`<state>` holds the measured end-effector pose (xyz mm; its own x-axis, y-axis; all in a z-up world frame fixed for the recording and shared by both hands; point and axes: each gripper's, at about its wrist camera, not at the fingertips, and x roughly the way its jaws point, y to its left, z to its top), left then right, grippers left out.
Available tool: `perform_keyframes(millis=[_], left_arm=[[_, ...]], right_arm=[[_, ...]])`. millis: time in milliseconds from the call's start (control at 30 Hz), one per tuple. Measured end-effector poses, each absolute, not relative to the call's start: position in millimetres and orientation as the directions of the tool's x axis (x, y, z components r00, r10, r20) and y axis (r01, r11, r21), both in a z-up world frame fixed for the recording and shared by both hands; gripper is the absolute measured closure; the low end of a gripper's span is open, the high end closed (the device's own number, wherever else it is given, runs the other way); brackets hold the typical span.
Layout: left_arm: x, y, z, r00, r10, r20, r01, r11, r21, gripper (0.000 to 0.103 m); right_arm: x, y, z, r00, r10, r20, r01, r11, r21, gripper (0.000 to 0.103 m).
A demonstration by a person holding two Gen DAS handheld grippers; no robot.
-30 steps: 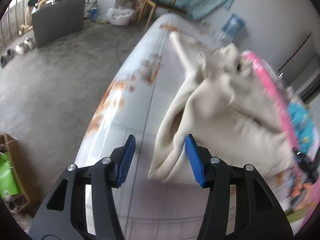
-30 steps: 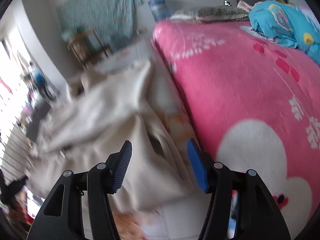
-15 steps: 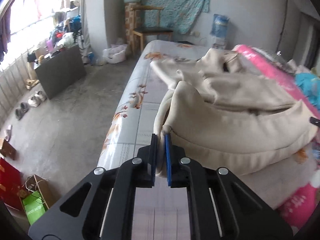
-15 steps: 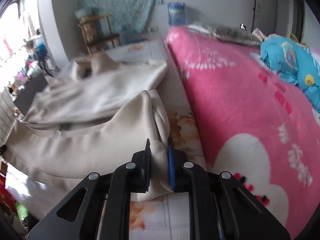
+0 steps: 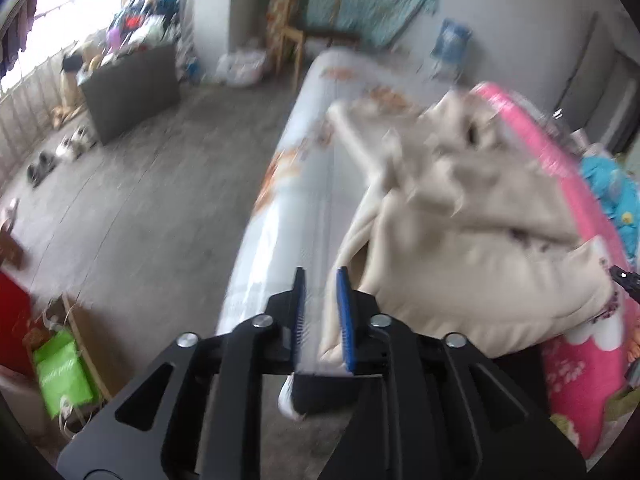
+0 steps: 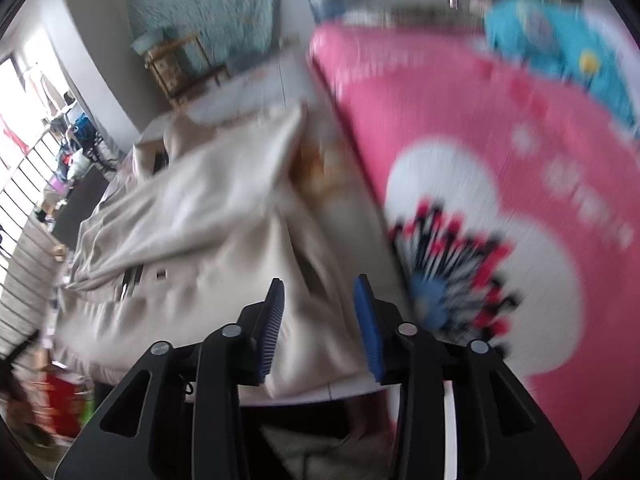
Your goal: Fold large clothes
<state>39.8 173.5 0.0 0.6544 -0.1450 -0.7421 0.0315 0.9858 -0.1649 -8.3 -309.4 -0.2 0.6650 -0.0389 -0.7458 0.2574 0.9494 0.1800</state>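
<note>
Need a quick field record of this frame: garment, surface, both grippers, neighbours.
garment: cream fabric jacket, bunched and partly folded
surface: pale floral-print mattress
left gripper: jaws have just been opening; jacket edge between the pads, grip unclear
right gripper: jaws have just been opening; open over the jacket's near edge, pads off the cloth
neighbours: pink patterned blanket beside the jacket; turquoise cloth bundle on it
image: motion-blurred

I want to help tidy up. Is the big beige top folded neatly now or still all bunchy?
Still bunchy. The beige top lies heaped on the bed beside the pink blanket, doubled over with lumpy, uneven folds.
</note>
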Motion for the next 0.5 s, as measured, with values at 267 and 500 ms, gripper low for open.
perform_keyframes(millis=[267,500], left_arm=[[64,61,-21,0.553,-0.329,-0.765,0.303,0.935,-0.183,0.068],[58,-2,-57,0.584,-0.195,-0.788,0.385,0.921,0.057,0.082]], right_arm=[[33,-193,-13,0.611,0.205,-0.764,-0.110,0.979,0.174,0.048],[54,-134,-55,0.500,0.202,-0.842,-0.205,0.972,0.112,0.051]])
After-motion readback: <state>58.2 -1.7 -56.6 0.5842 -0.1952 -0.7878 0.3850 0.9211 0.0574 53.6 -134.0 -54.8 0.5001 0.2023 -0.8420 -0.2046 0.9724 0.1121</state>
